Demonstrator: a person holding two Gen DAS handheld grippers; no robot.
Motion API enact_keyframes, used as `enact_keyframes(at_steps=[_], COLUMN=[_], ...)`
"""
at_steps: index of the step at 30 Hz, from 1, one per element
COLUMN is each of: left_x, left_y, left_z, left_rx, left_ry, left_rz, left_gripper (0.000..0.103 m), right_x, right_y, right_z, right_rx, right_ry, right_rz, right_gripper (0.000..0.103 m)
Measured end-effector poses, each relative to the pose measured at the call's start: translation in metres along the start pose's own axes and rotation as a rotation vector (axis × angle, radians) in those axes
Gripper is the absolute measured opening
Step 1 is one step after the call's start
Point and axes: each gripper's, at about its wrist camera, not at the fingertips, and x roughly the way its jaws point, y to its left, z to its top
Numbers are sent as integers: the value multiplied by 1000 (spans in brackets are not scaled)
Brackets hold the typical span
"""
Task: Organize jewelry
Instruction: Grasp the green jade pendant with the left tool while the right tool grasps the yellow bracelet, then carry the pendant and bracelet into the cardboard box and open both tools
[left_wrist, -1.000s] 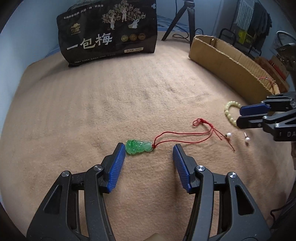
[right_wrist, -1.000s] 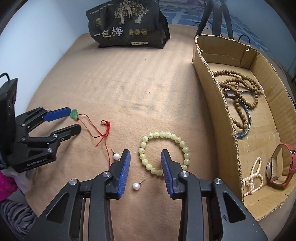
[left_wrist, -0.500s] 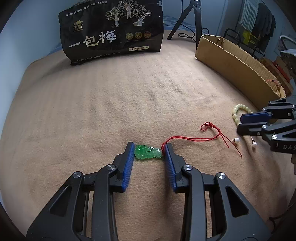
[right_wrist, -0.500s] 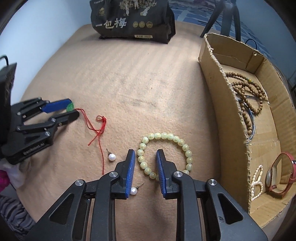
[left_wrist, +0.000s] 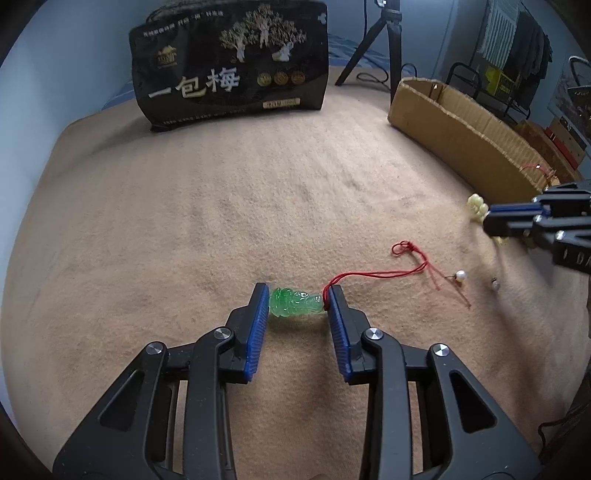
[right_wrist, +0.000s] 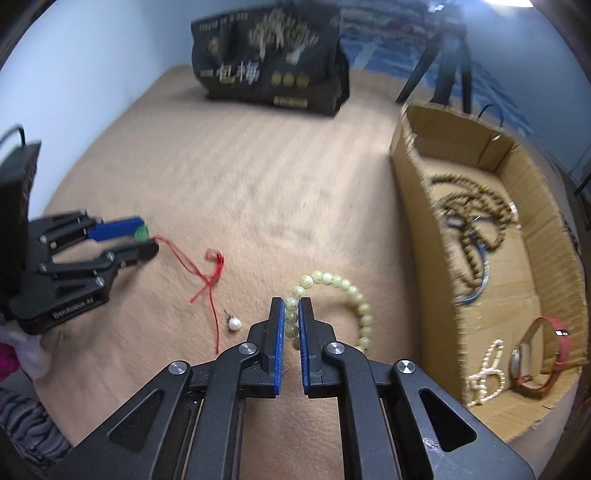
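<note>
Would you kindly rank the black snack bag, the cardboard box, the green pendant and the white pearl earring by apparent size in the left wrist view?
1. black snack bag and cardboard box: similar, so unranked
2. green pendant
3. white pearl earring

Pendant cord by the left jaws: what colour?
Red cord, tied to the green pendant; clearest in the left wrist view.

Soft, even indoor light with a cool blue cast on the walls, faint shadows only, no glare, strong fisheye bending and dark vignette at the edges, left wrist view sharp, right wrist view smeared by motion blur, worst on the black bag (right_wrist: 271, 62) and cardboard box (right_wrist: 424, 206)
</note>
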Motion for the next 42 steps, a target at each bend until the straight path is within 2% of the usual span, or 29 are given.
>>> enact_keyframes(at_steps=[12,24,34,42], left_x=[-58,-112,-120,-108], left_y=[-14,-55,-102,-137], left_z=[15,43,82,113], left_rx=[3,14,29,28], left_ry=[-99,-173,-223,-252], left_rz=[-22,-119,-195,-241], left_gripper=[32,32,32,32], right_x=[-73,-125,-146,-143], right_y=[-15,-52,-100,-133], right_z=[10,5,-7,-7], right_rx=[69,136,208,250], right_ry=[-172,-291,-335,-339], right_rz=[27,-13,-70,-98], right_gripper=[6,6,6,6])
